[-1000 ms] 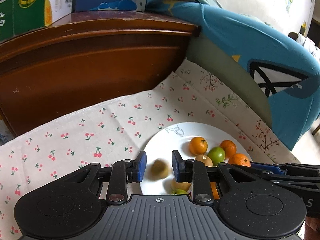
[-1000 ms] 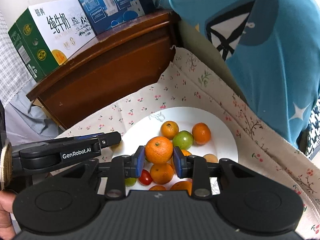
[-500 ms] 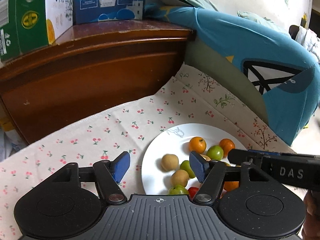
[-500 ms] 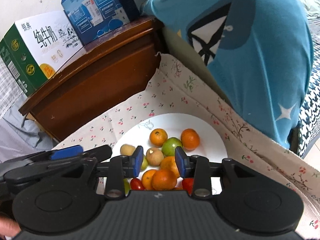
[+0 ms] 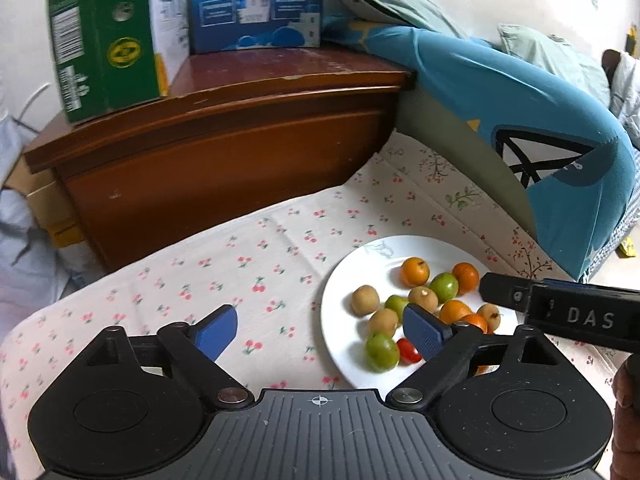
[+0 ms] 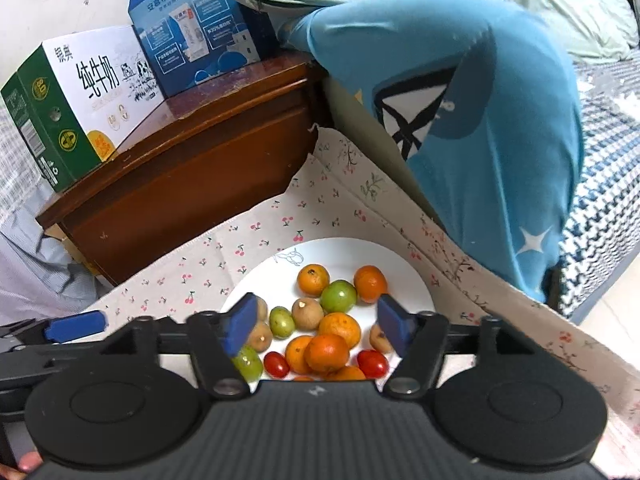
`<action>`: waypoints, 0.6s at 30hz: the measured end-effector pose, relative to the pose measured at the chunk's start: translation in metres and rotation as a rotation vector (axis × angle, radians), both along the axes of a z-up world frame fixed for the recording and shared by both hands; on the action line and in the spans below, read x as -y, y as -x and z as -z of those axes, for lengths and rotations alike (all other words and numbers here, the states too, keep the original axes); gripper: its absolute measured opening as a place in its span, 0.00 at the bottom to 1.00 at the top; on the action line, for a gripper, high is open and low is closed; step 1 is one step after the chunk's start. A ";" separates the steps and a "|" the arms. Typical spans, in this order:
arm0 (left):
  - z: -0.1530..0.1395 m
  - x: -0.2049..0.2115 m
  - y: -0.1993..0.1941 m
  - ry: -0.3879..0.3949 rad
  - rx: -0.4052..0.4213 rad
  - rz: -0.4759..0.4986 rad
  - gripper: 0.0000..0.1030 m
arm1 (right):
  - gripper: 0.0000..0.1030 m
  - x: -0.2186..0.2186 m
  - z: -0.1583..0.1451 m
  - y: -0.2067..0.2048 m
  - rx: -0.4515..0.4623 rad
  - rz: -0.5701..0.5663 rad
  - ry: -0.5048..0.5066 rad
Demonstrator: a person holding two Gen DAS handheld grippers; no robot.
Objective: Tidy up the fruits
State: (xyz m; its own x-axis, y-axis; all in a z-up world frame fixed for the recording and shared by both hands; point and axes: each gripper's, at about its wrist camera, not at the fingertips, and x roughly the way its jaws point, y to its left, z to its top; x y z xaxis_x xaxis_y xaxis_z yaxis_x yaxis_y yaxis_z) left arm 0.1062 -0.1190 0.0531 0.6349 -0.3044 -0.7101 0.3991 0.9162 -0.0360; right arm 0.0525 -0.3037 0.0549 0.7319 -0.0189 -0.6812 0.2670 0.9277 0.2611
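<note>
A white plate (image 5: pixel 344 344) (image 6: pixel 404 268) lies on a cherry-print cloth (image 5: pixel 224 264) and holds several fruits: oranges (image 6: pixel 327 352), green fruits (image 6: pixel 339 295), brown longans (image 5: pixel 365 300) and cherry tomatoes (image 6: pixel 277 364). My left gripper (image 5: pixel 320 330) is open and empty, raised above the plate's left edge. My right gripper (image 6: pixel 316 322) is open and empty above the fruit pile. The right gripper's body also shows at the right of the left wrist view (image 5: pixel 560 312).
A brown wooden cabinet (image 5: pixel 224 152) stands behind the cloth with a green milk carton box (image 6: pixel 68 104) and a blue box (image 6: pixel 196 28) on top. A blue cushion (image 6: pixel 472 120) rises to the right of the plate.
Both grippers opened wide. The left one let go of a brown fruit, the right one an orange; both fruits now lie on the plate. Both grippers pulled back and up.
</note>
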 end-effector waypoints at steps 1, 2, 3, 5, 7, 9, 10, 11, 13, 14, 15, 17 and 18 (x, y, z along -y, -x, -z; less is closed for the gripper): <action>-0.001 -0.002 0.002 0.002 -0.003 -0.004 0.89 | 0.71 -0.001 -0.002 0.001 -0.001 -0.002 0.006; -0.002 -0.004 0.005 0.003 -0.008 -0.008 0.89 | 0.72 -0.003 -0.005 0.003 -0.002 -0.005 0.012; -0.003 -0.006 0.007 0.002 -0.013 -0.013 0.89 | 0.73 -0.005 -0.008 0.005 -0.004 -0.006 0.016; -0.005 -0.009 0.011 -0.004 -0.022 -0.029 0.89 | 0.80 -0.009 -0.012 0.007 -0.013 -0.006 0.031; -0.006 -0.012 0.014 -0.009 -0.028 -0.041 0.89 | 0.81 -0.012 -0.015 0.013 -0.015 -0.004 0.048; -0.006 -0.013 0.017 -0.024 -0.037 -0.051 0.89 | 0.82 -0.015 -0.017 0.017 -0.025 -0.001 0.058; -0.006 -0.013 0.018 -0.032 -0.040 -0.057 0.89 | 0.82 -0.016 -0.018 0.019 -0.032 0.002 0.060; -0.006 -0.013 0.020 -0.039 -0.044 -0.064 0.89 | 0.83 -0.016 -0.018 0.022 -0.039 0.006 0.060; -0.007 -0.014 0.023 -0.045 -0.050 -0.069 0.89 | 0.84 -0.018 -0.019 0.027 -0.046 0.009 0.061; -0.007 -0.015 0.024 -0.045 -0.051 -0.070 0.89 | 0.84 -0.018 -0.020 0.029 -0.051 0.010 0.063; -0.007 -0.015 0.026 -0.046 -0.053 -0.072 0.89 | 0.85 -0.019 -0.021 0.031 -0.057 0.011 0.067; -0.008 -0.016 0.028 -0.050 -0.059 -0.078 0.89 | 0.88 -0.019 -0.021 0.034 -0.070 0.020 0.076; -0.008 -0.016 0.029 -0.053 -0.062 -0.082 0.89 | 0.88 -0.019 -0.021 0.036 -0.075 0.028 0.079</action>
State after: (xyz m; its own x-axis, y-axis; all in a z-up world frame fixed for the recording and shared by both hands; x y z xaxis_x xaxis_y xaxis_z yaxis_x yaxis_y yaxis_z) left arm 0.0767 -0.1029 0.0614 0.6109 -0.2142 -0.7622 0.3211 0.9470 -0.0088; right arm 0.0165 -0.2848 0.0758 0.6777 -0.0942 -0.7293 0.3087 0.9366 0.1659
